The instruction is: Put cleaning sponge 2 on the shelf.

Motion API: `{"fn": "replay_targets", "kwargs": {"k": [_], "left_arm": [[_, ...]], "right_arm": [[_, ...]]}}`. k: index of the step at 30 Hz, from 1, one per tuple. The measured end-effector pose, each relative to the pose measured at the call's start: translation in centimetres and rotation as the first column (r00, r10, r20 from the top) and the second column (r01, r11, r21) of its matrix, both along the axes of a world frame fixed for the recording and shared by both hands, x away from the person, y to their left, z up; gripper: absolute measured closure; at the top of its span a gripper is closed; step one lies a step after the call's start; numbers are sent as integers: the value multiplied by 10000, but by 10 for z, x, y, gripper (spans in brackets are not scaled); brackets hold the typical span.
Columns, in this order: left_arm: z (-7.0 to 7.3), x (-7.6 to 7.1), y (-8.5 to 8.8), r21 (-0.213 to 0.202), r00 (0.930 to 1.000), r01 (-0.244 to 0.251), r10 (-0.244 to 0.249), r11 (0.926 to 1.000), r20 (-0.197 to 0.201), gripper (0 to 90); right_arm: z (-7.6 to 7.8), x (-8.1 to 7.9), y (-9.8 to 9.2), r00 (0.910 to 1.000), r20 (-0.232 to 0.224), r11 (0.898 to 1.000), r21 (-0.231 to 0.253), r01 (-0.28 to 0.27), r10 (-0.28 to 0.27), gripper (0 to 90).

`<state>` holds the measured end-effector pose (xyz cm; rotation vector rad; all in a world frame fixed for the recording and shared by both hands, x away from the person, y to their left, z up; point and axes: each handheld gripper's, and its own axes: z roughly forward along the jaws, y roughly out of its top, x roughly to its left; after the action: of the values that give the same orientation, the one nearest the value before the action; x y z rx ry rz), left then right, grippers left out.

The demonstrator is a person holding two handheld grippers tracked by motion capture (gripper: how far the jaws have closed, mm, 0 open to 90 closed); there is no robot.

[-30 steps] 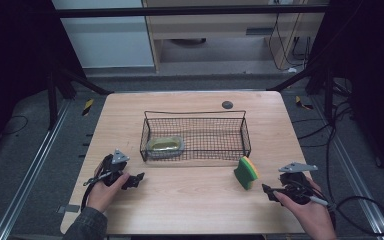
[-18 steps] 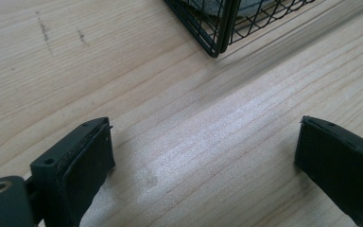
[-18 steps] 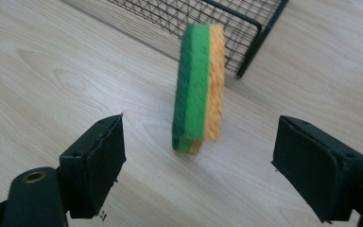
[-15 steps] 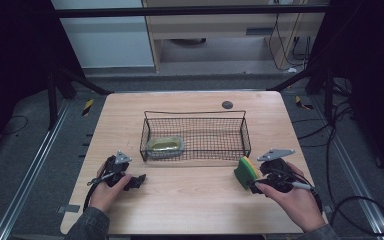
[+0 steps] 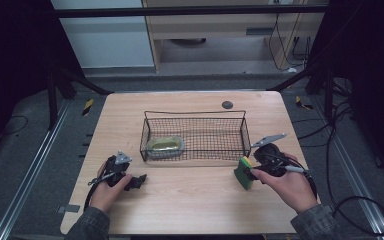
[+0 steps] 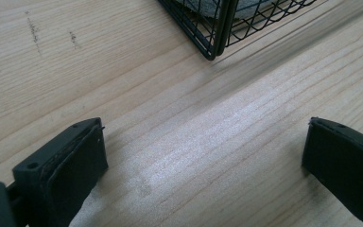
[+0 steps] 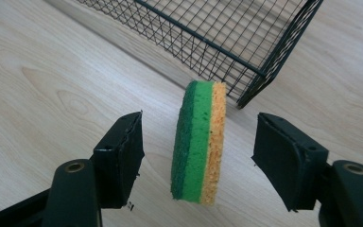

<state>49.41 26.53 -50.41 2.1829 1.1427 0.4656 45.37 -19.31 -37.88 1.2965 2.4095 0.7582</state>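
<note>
Sponge (image 7: 198, 142) stands on edge on the bench (image 5: 190, 200), just outside the wire basket (image 5: 195, 135), between my right tool's (image 7: 198, 161) spread jaws, ungripped. One wrapped item (image 5: 165, 145) already lies in the basket, so I judge the sponge remains; my left tool (image 6: 203, 165) rests agape, empty.

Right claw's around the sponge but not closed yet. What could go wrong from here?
1. The sponge stands on its edge between the open right claw, touching neither pad. If one pad meets it first, it may tip over instead of being gripped.
2. The basket corner sits just behind the sponge; pushing further forward could knock the sponge or a pad against the wire.
3. The sponge is soft, so a hard squeeze may deform it and give a crooked hold.
</note>
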Motion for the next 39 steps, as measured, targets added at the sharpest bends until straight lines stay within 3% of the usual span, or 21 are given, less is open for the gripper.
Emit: {"fn": "replay_targets", "kwargs": {"k": [16, 24, 25, 30, 39], "left_arm": [[-1, -1, 0, -86, 9999, 53, -52, 9999, 130, 0], [-1, -1, 0, -120, 9999, 46, -45, 9999, 142, 0], [-2, -1, 0, -122, 9999, 49, -47, 9999, 147, 0], [-2, -1, 0, -123, 9999, 70, -68, 9999, 155, 0], [-2, -1, 0, -105, 9998, 100, -98, 9999, 190, 0]], "right_arm": [[-31, 20, 9, 9929, -1187, 9980, -624, 46, -120, 426], [-40, 25, 10, 9894, -1450, 9965, -834, -77, -45, 562], [-40, 25, 9, 9887, -1498, 9969, -787, -73, -46, 619], [-36, 24, 6, 9893, -1460, 9974, -700, -145, 42, 647], [-17, 18, -10, 9961, -877, 9990, -436, -8, -30, 647]]}}
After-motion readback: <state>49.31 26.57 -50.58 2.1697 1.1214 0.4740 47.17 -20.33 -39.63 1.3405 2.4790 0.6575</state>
